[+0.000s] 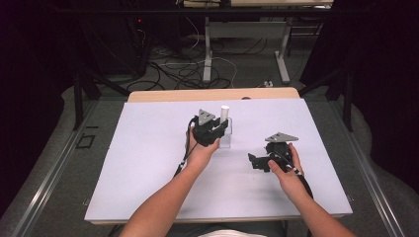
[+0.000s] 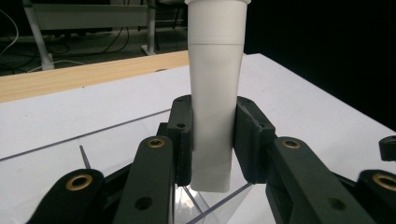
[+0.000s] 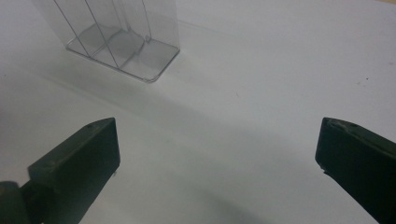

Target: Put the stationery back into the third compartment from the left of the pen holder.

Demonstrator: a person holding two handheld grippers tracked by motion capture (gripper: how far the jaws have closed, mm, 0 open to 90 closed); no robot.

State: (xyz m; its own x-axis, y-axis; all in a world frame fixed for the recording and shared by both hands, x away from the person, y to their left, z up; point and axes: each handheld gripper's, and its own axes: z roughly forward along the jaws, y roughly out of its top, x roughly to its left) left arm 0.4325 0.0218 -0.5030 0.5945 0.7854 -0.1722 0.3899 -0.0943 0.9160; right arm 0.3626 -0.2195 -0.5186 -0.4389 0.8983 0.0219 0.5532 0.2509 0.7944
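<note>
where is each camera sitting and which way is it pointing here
High view: above the person's side, looking forward and down on the table; both forearms, left gripper and right gripper show.
Left gripper view: on the left gripper, facing the far edge; its jaws clamp a white tube.
Right gripper view: on the right gripper, angled down; jaws apart.
Shared: the clear plastic holder.

White tube (image 2: 214, 93), clear holder (image 3: 122, 46) (black jaws).

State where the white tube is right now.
In the high view the white tube stands upright near the table's middle, clamped in the left gripper above the clear holder, left of the right gripper.
</note>
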